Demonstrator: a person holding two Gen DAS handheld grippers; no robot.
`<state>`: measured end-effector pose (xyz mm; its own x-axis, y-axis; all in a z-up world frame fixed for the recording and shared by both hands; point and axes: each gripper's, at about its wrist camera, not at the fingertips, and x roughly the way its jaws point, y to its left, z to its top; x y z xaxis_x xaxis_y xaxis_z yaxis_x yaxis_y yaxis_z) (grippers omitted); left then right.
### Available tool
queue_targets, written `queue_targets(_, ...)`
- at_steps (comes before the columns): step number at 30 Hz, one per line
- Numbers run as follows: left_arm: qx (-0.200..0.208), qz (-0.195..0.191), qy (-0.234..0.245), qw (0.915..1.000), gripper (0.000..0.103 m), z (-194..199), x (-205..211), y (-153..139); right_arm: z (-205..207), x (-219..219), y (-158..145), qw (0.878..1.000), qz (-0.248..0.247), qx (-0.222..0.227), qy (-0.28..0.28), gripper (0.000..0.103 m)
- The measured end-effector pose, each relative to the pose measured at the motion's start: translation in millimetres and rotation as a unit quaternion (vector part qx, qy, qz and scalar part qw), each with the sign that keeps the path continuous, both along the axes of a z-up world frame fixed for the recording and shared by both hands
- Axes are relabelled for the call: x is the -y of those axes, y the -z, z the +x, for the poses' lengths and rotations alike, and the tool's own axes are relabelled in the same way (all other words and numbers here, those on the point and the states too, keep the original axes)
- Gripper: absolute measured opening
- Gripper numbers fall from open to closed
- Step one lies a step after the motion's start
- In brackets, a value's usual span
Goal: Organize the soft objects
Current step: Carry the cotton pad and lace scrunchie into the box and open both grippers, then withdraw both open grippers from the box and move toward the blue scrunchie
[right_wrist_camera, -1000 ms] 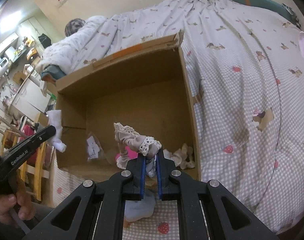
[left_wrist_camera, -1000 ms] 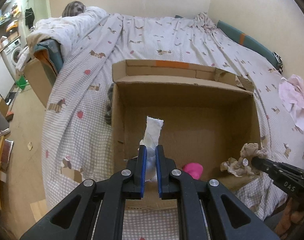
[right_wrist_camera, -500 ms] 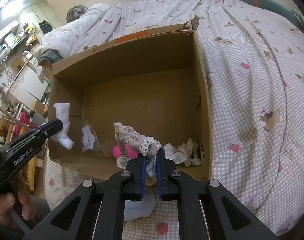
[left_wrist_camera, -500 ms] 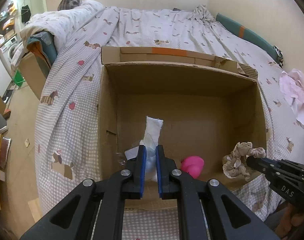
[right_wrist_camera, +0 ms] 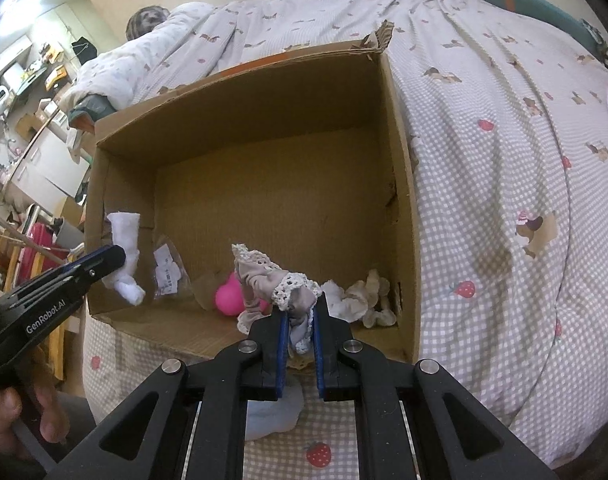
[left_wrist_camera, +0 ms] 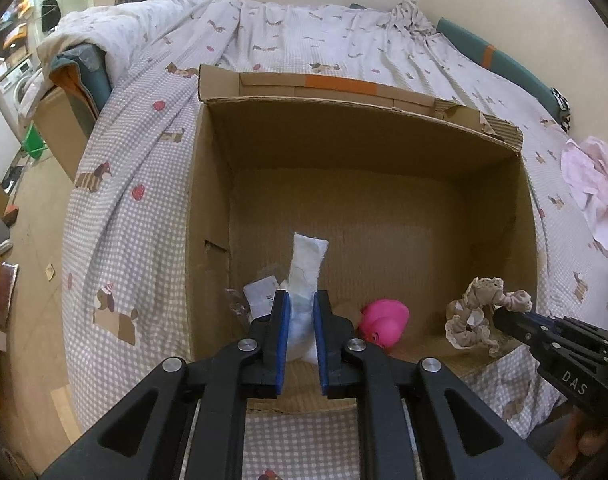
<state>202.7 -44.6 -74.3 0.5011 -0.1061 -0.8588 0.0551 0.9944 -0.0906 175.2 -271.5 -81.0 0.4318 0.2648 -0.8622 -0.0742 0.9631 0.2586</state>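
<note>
Both over near rim of cardboard box (left_wrist_camera: 208,216): left gripper (left_wrist_camera: 302,332) clenched on upright white sock (left_wrist_camera: 305,268), right gripper (right_wrist_camera: 300,334) clenched on beige lace scrunchie (right_wrist_camera: 272,276), box floor directly ahead-below.

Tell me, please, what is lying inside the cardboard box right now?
Inside the cardboard box lie a pink rubber toy, a clear packet with a label and crumpled beige-white cloth in the right corner. The held items hide part of the floor.

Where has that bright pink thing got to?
The pink toy lies on the floor of the cardboard box, near its front edge, between the white sock and the beige lace-trimmed cloth.
</note>
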Motion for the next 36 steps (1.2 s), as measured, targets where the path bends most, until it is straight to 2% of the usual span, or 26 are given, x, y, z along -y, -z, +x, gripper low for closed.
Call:
queue_targets(4, 0.001, 0.004, 0.004, 1.0, 0.02, -0.3, 2.7, -1.1, 0.4, 0.7, -0.7, 1.0, 0.007, 0.002, -0.001, 0.015)
queue_targets(7, 0.001, 0.005, 0.002, 1.0, 0.038, -0.9, 3.2, -1.7, -0.6, -0.3, -2.5, 1.0, 0.012, 0.007, -0.001, 0.028)
queue_targets(9, 0.006, 0.008, -0.002, 0.9999, 0.06, -1.5, 3.1, -4.4, -1.5, 0.5, -5.8, 1.0, 0.015, 0.014, -0.001, 0.039)
queue_targets(11, 0.015, 0.005, -0.005, 0.9999, 0.062, -2.3, 1.3, -8.1, -2.2, 1.6, -9.6, 1.0, 0.014, 0.024, 0.003, 0.066)
queue_targets(14, 0.019, 0.011, -0.012, 0.9997, 0.063, -2.6, 0.0, -11.3, -3.6, 3.3, -15.0, 0.999, 0.018, 0.039, 0.01, 0.068)
queue_targets(16, 0.017, 0.013, -0.015, 0.9997, 0.063, -2.6, -1.1, -11.6, -3.4, 4.4, -17.4, 0.999, 0.021, 0.044, 0.013, 0.077)
queue_targets(18, 0.014, 0.011, -0.014, 0.9997, 0.063, -2.8, -2.5, -11.5, -4.6, 4.3, -19.9, 0.998, 0.016, 0.052, 0.018, 0.079)
queue_targets(19, 0.015, 0.01, -0.015, 0.9997, 0.063, -3.0, -3.6, -12.1, -4.8, 4.0, -21.5, 0.998, 0.013, 0.056, 0.019, 0.082)
queue_targets(22, 0.026, 0.009, -0.026, 0.9993, 0.063, -6.6, -7.8, -16.8, -6.2, 6.4, -26.7, 0.997, 0.012, 0.072, 0.027, 0.103)
queue_targets(27, 0.047, -0.019, -0.038, 0.998, 0.078, -14.1, -16.1, -27.5, -9.3, 13.7, -32.9, 0.995, 0.035, 0.088, 0.034, 0.103)
queue_targets(30, 0.073, -0.01, -0.046, 0.9962, 0.09, -21.7, -19.6, -38.1, -12.5, 17.4, -35.5, 0.994, 0.038, 0.095, 0.04, 0.103)
queue_targets(34, 0.09, -0.016, -0.055, 0.9943, 0.1, -28.5, -28.1, -50.3, -18.4, 21.6, -40.5, 0.993, 0.033, 0.106, 0.05, 0.103)
queue_targets(36, 0.085, -0.034, -0.055, 0.9943, 0.101, -30.5, -35.2, -52.9, -22.0, 22.9, -42.4, 0.992, 0.036, 0.109, 0.053, 0.103)
